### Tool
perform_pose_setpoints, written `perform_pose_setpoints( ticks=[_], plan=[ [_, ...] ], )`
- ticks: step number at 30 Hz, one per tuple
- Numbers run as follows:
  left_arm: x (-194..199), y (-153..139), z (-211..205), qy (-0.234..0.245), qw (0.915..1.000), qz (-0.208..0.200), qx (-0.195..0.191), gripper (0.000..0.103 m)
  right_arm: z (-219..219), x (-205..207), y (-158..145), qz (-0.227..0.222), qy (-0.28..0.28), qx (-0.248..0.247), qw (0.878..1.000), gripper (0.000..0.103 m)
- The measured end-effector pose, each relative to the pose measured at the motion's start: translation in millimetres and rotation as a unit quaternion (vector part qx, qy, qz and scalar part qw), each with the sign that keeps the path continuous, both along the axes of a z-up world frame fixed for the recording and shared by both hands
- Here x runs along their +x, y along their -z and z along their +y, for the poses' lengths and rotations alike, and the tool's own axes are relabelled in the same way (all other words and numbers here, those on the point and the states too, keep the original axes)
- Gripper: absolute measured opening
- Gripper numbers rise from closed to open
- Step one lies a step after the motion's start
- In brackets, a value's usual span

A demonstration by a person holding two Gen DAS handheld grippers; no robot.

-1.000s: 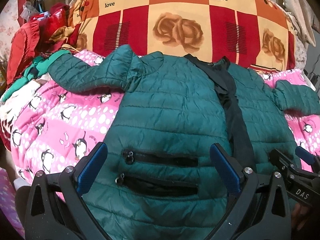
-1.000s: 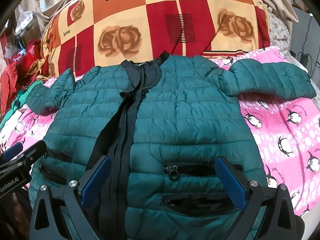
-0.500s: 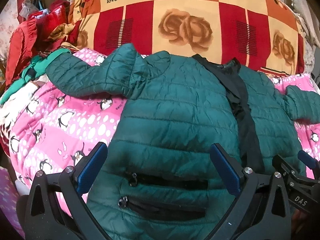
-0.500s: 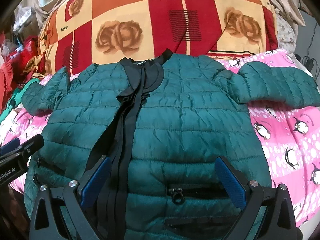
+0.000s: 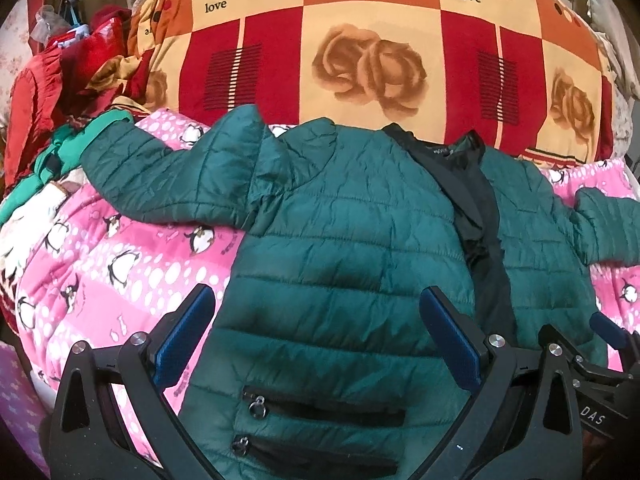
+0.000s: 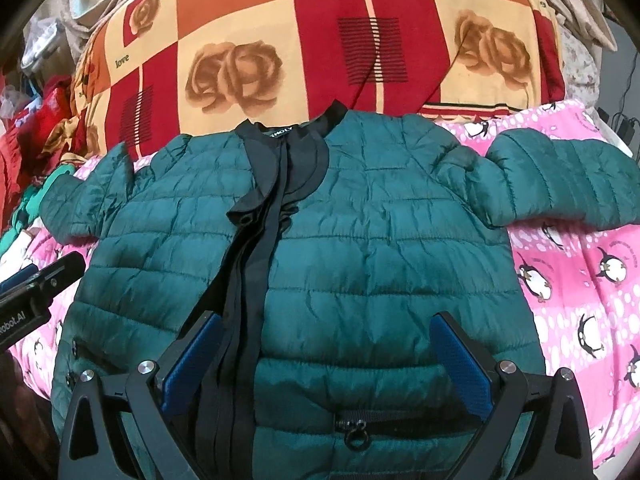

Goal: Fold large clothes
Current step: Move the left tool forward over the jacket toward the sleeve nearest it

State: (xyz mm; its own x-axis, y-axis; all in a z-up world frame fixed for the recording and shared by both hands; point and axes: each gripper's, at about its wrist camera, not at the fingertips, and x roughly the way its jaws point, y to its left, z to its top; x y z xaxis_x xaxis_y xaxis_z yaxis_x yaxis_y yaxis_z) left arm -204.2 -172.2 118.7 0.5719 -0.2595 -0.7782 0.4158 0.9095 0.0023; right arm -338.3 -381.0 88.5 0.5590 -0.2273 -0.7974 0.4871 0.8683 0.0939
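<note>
A dark green quilted jacket (image 5: 352,240) lies face up on a pink penguin blanket (image 5: 120,264), black zipper band down its middle, both sleeves spread sideways. It also shows in the right wrist view (image 6: 380,240). My left gripper (image 5: 316,320) is open and empty above the jacket's left front panel, over its zip pockets (image 5: 320,408). My right gripper (image 6: 328,344) is open and empty above the right front panel, beside the zipper band (image 6: 248,288). The right gripper's side shows at the left wrist view's right edge (image 5: 600,380).
A large red, orange and cream rose-patterned quilt (image 5: 360,52) is piled behind the jacket's collar. Red and green clothes (image 5: 52,112) are heaped at the far left. The pink blanket (image 6: 592,288) extends right under the right sleeve (image 6: 560,180).
Both grippers have moved up and back from the jacket's hem, so the jacket sits lower and more of the quilt shows. Both stay open.
</note>
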Motion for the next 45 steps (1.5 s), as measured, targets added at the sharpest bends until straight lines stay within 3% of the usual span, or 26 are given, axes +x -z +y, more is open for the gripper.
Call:
perform_pose_setpoints(
  ticks=[19, 31, 45],
  plan=[
    [65.5, -7.3, -25.8, -0.022, 0.9995, -0.021, 0.003, 0.102, -34.4, 64.7, -14.1, -0.010, 0.004, -0.025, 1.000, 0.103],
    [99.9, 10.3, -38.8, -0.029, 0.9994, -0.017, 0.006, 0.102, -38.6, 108.7, 3.6, -0.008, -0.006, -0.020, 1.000, 0.103],
    [116.7, 20.8, -49.0, -0.030, 0.9991, -0.023, 0.019, 0.102, -45.3, 130.2, 17.4, -0.002, -0.009, -0.022, 1.000, 0.103]
  ],
)
